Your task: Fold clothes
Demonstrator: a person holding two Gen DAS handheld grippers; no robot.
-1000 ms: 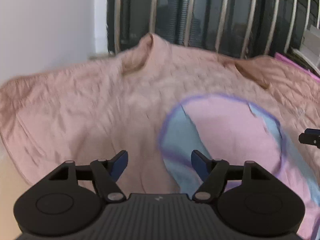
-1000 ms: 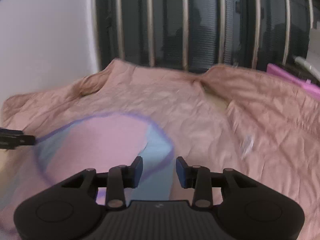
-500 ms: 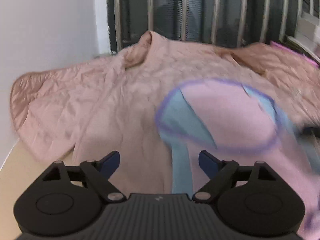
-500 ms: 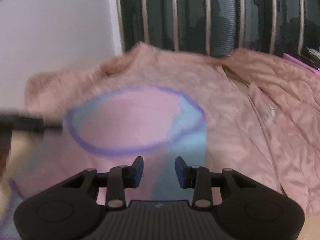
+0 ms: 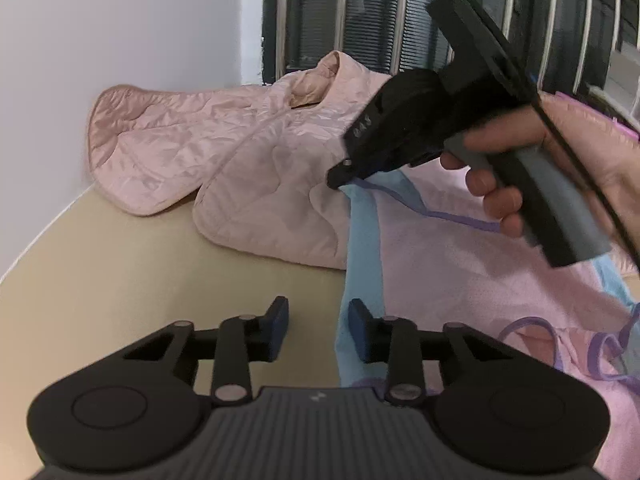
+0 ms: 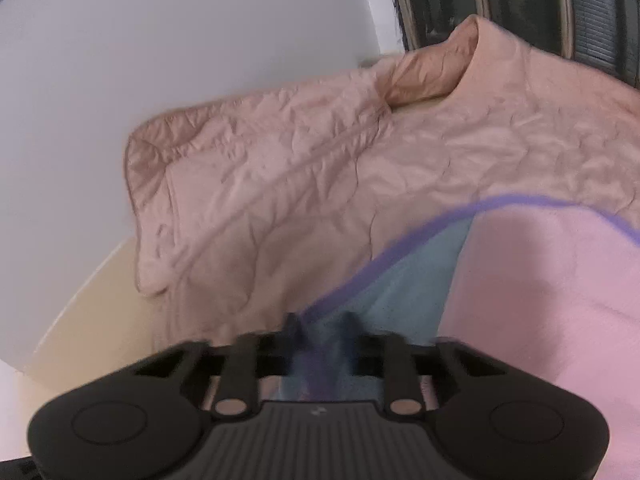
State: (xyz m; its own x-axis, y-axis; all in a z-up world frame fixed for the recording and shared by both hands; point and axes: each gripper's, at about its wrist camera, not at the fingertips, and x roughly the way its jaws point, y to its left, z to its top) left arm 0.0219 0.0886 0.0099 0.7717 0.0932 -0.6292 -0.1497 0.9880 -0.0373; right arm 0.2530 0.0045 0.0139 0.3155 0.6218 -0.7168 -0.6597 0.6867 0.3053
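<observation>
A pink top [image 5: 460,256] with light-blue side panels and purple trim lies on the beige table, partly over a quilted pink jacket [image 5: 248,160]. My left gripper [image 5: 318,330] is open and empty, low over the table at the top's blue edge. My right gripper [image 6: 322,330] is shut on the top's blue panel and purple trim [image 6: 384,268]. In the left wrist view the right gripper [image 5: 340,176] pinches the blue corner and holds it lifted above the jacket. The top [image 6: 540,280] fills the right of the right wrist view, with the jacket [image 6: 300,168] behind it.
The beige table [image 5: 120,272] shows bare surface at the left and front. A white wall [image 5: 100,32] stands at the left. A dark window with pale vertical bars [image 5: 360,12] runs behind the jacket. A bright pink item [image 5: 624,128] lies at the far right edge.
The right gripper has shut on the top's blue edge and swung left, lifting it across the left view. The left gripper has drawn back toward the front, and its fingers have narrowed.
</observation>
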